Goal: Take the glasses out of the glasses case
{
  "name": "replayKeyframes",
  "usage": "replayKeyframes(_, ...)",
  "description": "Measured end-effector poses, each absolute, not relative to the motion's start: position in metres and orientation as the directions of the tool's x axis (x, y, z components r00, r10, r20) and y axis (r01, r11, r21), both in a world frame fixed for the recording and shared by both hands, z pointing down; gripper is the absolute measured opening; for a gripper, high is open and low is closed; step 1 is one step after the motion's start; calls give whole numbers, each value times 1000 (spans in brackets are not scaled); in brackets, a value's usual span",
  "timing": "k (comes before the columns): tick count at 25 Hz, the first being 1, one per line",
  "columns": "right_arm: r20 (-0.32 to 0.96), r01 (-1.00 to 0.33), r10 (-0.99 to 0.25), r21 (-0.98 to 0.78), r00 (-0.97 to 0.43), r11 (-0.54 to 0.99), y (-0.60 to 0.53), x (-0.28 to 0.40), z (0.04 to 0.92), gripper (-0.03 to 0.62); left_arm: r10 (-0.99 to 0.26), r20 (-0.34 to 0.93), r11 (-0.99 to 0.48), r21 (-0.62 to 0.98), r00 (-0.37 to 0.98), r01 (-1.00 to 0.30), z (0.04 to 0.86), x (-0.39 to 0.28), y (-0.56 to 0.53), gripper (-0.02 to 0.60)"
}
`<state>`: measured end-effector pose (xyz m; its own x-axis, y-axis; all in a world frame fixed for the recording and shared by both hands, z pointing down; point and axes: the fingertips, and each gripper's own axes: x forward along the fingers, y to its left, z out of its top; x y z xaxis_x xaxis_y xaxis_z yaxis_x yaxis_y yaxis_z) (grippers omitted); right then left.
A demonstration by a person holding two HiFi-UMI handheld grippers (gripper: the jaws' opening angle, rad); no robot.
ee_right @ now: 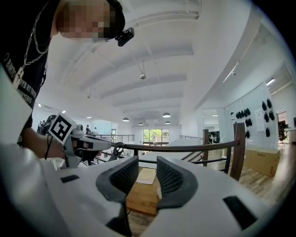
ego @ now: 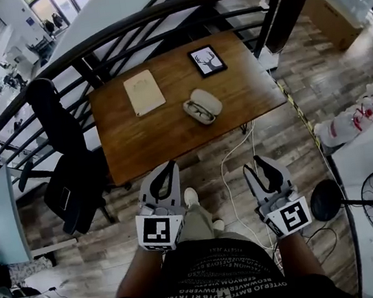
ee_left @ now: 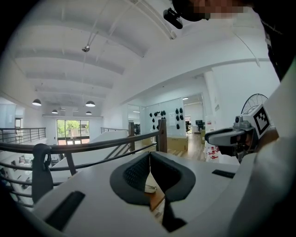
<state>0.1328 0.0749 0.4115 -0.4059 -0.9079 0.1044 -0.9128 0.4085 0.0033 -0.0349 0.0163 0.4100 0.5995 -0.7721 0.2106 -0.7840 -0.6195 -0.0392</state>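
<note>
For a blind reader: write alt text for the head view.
An open glasses case holding glasses lies on a wooden table, beside a tan notebook and a framed deer picture. A person holds the left gripper and right gripper, both empty, short of the table.

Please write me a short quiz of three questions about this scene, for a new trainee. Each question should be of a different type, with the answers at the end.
1. True or false: the glasses case on the wooden table lies open, with the glasses inside.
2. The framed picture on the table shows: A) a deer B) a ship C) a flower.
3. Which one has its jaws apart, the left claw or the right claw, and what does it hold?
Key: 1 true; 2 A; 3 the right claw, which holds nothing.
</note>
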Motion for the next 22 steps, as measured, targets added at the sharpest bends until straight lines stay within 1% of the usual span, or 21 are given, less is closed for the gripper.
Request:
replayKeyframes(10, 113, -914, -907, -11, -405, 407, 13, 128, 410, 117, -783, 204, -612, -89, 588, -785, 405, -42, -42, 29)
replayKeyframes(22, 129, -926, -917, -14, -377, 378, -52, 119, 413, 117, -757, 210, -644, -89, 618, -759, 407, -45, -115, 29)
